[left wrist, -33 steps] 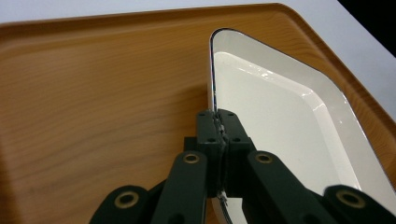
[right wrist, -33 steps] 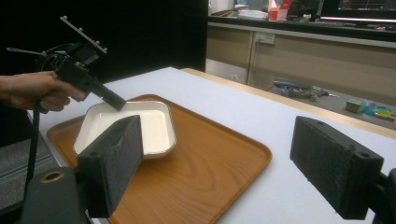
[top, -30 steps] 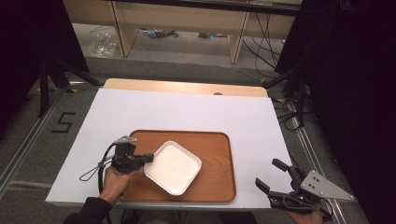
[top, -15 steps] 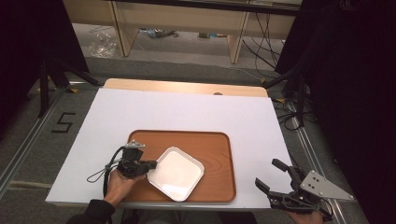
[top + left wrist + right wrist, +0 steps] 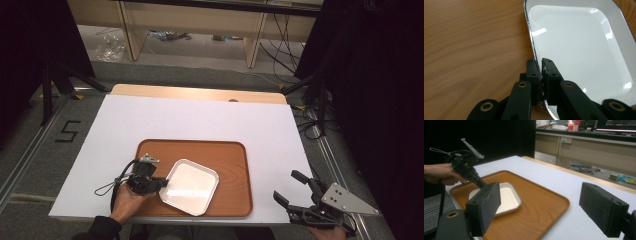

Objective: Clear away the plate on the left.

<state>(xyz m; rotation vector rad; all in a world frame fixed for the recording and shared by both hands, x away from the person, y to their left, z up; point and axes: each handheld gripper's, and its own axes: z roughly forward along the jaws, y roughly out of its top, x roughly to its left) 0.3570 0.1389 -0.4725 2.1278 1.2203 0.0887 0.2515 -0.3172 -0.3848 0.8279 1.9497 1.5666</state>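
1. At the bottom right of the high view, the right gripper (image 5: 294, 189) sits off the table's corner with its jaws spread wide and nothing between them. It has stayed in the same spot since the earlier pictures.
2. At the lower left, the left gripper (image 5: 161, 182) pinches the left rim of the white dish (image 5: 189, 186). In the left gripper view the two black jaws (image 5: 541, 67) are pressed on that shiny rim.
3. The dish has slid down and to the right since a second ago. Its near corner now reaches the front edge of the wooden tray (image 5: 235, 165). It looks a bit tilted, but that is hard to tell.
4. The tray lies on the white table (image 5: 200, 115), near the front edge.
5. Farther up the frame there is a grey floor, pale wooden shelves (image 5: 200, 20) and loose cables (image 5: 280, 35). Dark curtains hang at both sides.
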